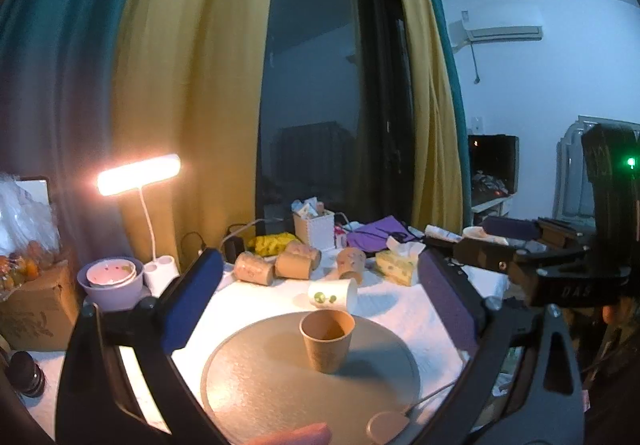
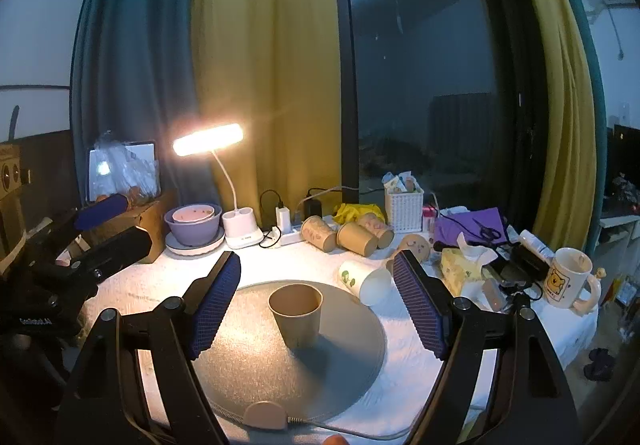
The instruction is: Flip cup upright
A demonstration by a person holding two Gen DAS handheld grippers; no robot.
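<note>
A brown paper cup [image 1: 327, 341] stands upright, mouth up, on a round grey mat [image 1: 280, 377]; it also shows in the right wrist view [image 2: 296, 315] on the mat [image 2: 260, 365]. My left gripper [image 1: 320, 297] is open, its blue pads wide apart on either side of the cup, not touching it. My right gripper [image 2: 318, 301] is open too, with the cup between and a little beyond its pads. A white cup with green dots [image 1: 333, 294] lies on its side just behind the mat, also in the right wrist view [image 2: 364, 279].
Several brown cups [image 2: 340, 233] lie on their sides at the back. A lit desk lamp [image 2: 210, 139], stacked bowls [image 2: 194, 223], a power strip, a white basket [image 2: 404, 207], a tissue box [image 2: 464, 261] and a bear mug [image 2: 568, 277] crowd the table edges.
</note>
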